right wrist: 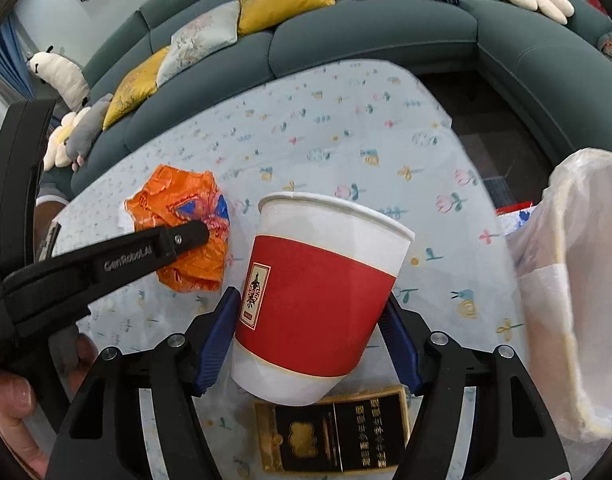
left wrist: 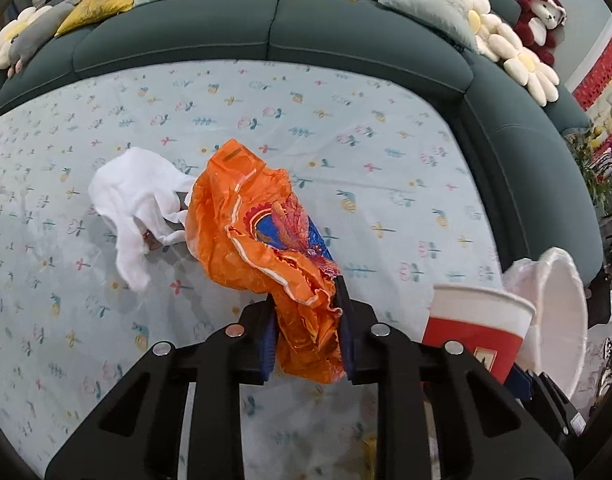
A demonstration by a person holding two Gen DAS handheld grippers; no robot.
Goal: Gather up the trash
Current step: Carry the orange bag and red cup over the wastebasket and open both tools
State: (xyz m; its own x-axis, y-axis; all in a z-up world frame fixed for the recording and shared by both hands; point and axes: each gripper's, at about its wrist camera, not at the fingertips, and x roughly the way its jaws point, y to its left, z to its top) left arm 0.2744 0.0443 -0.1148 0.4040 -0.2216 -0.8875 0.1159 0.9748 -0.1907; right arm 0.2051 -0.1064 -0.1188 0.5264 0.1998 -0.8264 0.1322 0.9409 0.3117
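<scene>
Left gripper [left wrist: 306, 336]: jaws nearly closed, pinching the crumpled orange plastic wrapper [left wrist: 266, 232] at its 6 o'clock end; light, slippery film, best bunched. Right gripper [right wrist: 310, 344]: jaws wide around the red-and-white paper cup [right wrist: 318, 300], mid-wall, crushable; white-lined bin [right wrist: 578, 280] at 3 o'clock

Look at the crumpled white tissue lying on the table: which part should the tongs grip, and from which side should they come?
Grip the white tissue at its raised, bunched middle, coming down from above with the tips straddling the ridge. It lies low and loose on the tablecloth, so a side approach would probably just push it along. The orange wrapper crowds its right edge, so the open left side looks easier.
</scene>
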